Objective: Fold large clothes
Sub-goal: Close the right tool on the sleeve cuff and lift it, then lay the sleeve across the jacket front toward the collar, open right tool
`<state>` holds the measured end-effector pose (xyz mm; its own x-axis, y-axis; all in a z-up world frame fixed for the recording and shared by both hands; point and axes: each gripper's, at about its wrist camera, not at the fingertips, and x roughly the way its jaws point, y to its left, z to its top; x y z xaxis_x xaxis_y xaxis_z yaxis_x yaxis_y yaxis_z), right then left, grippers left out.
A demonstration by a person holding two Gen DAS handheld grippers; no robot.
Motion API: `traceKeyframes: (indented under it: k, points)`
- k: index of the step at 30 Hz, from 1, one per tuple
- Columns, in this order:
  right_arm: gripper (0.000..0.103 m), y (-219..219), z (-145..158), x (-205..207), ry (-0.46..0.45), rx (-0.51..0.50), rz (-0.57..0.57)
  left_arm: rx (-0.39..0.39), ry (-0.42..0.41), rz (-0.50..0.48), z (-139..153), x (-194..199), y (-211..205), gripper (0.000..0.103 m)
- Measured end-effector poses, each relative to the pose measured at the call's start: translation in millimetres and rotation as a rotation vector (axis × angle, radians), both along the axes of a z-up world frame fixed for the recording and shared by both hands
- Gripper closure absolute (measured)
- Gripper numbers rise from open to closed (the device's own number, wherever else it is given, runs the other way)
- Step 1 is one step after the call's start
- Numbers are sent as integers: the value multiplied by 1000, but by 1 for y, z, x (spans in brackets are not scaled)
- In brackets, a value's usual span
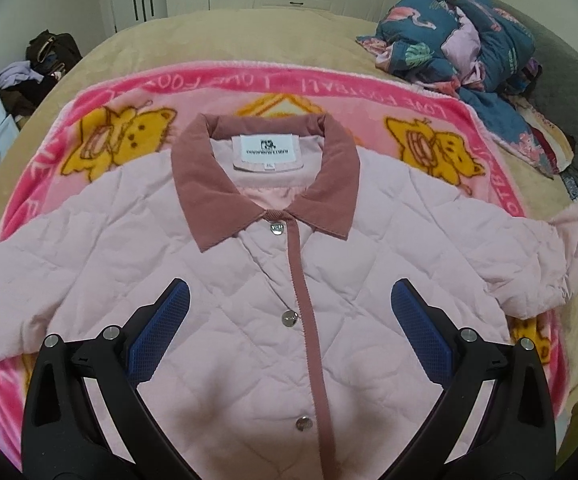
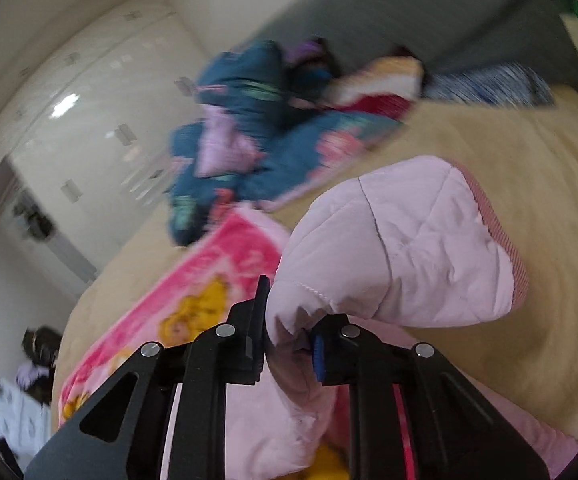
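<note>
Currently, you're holding the left gripper [image 1: 289, 300] with jaws spread wide over the pink jacket [image 1: 249, 280] lying on the bed's blanket [image 1: 49, 184], right gripper [image 2: 289, 320] clamping its sleeve [image 2: 401, 248], lifted.

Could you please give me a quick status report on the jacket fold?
Left gripper open above jacket front. Right gripper shut on sleeve, lifted. Jacket buttoned, flat on pink blanket. No obstruction.

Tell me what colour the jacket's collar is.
Dusty rose collar on the pale pink jacket; clearest from the left wrist.

Tan bed [image 1: 217, 36] carries pink blanket [image 1: 369, 92], rumpled bedding [image 1: 457, 40].
</note>
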<state>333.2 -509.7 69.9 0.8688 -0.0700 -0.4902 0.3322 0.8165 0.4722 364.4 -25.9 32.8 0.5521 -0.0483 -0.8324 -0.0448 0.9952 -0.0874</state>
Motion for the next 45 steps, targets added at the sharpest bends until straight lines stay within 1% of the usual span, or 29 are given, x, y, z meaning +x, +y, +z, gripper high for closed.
traceKeyframes:
  k: [2, 5, 9, 12, 15, 19, 27, 32, 40, 45]
  points:
    - [86, 25, 21, 5, -32, -32, 53, 2, -13, 2, 9, -3, 4, 8]
    - [86, 54, 44, 10, -67, -67, 109, -3, -39, 2, 24, -8, 14, 8]
    - [86, 93, 67, 16, -104, -108, 189, -16, -64, 22, 40, -14, 33, 8]
    - [86, 122, 79, 19, -121, -144, 239, -28, -73, 36, 45, -18, 47, 8]
    - [86, 146, 86, 21, -132, -174, 282, -85, -85, 49, 48, -23, 63, 8]
    - [86, 179, 94, 24, -145, -204, 341, -90, -106, 81, 53, -28, 79, 8]
    - [86, 229, 95, 30, -146, -237, 425, -81, -116, 124, 54, -33, 111, 8]
    - [86, 266, 88, 32, -146, -266, 490, -91, -121, 145, 55, -35, 130, 8]
    - [86, 319, 65, 35, -117, -285, 571, -143, -131, 144, 55, -39, 149, 8]
    - [86, 347, 38, 37, -84, -277, 636, -166, -139, 133, 52, -42, 153, 8]
